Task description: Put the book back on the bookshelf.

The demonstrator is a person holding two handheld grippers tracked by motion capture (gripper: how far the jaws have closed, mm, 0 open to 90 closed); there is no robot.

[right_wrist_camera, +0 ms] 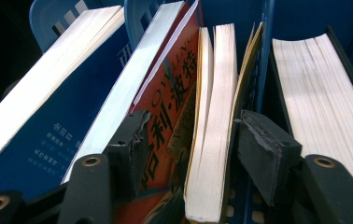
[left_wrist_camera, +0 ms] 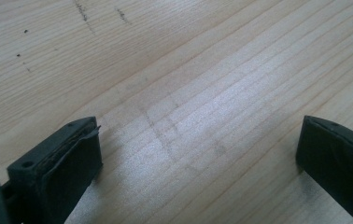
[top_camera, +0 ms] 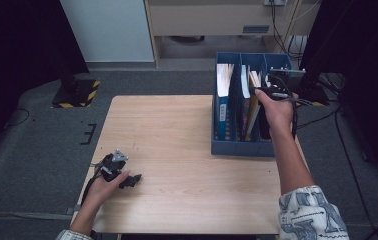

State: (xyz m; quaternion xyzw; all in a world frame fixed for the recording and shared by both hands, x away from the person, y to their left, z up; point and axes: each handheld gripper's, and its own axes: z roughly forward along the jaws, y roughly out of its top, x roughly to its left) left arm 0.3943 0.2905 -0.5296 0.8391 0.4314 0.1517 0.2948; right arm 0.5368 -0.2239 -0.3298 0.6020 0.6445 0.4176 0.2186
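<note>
A blue file organizer (top_camera: pixel 237 147) stands at the table's far right with books upright in its three compartments. My right gripper (top_camera: pixel 276 91) reaches down into it from above. In the right gripper view the right gripper (right_wrist_camera: pixel 198 149) is open; a thin cream-paged book (right_wrist_camera: pixel 214 116) and the edge of a red-covered book (right_wrist_camera: pixel 174 93) stand between its jaws, and the pads do not squeeze them. A blue book (right_wrist_camera: pixel 48 130) leans at the left, and a thick black-covered book (right_wrist_camera: pixel 319 93) fills the compartment past the divider. My left gripper (top_camera: pixel 129 179) rests at the table's front left, open (left_wrist_camera: pixel 198 158) over bare wood.
The wooden table (top_camera: pixel 177 150) has a wide bare stretch between the two hands. Around it lies grey carpet, with cables on the floor (top_camera: pixel 347 125) to the right of the organizer and a yellow-and-black striped base (top_camera: pixel 79 95) at the back left.
</note>
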